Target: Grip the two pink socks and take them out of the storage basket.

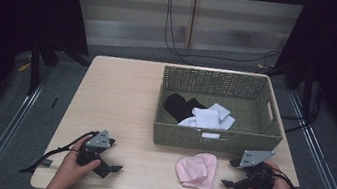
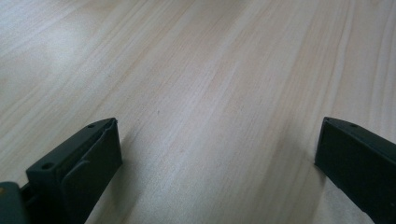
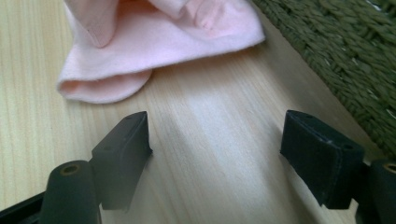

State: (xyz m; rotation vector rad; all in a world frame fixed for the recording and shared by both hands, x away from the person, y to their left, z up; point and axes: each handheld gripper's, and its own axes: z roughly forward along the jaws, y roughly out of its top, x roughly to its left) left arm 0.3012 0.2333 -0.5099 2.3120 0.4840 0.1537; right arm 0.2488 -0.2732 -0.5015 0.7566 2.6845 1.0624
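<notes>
Two grippers, left gripper (image 1: 114,166) and right gripper (image 1: 229,173), fingers apart, pink socks (image 1: 197,170) between, woven basket (image 1: 216,141) behind.

Pink sock (image 3: 154,42) cut off by the right gripper view's top edge, far end unseen.

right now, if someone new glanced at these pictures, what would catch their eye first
Probably the pink socks, lying on the pale wooden table just in front of the green woven basket, which holds black socks and white socks. The right hand-held gripper sits open beside the pink socks, not touching them.
</notes>
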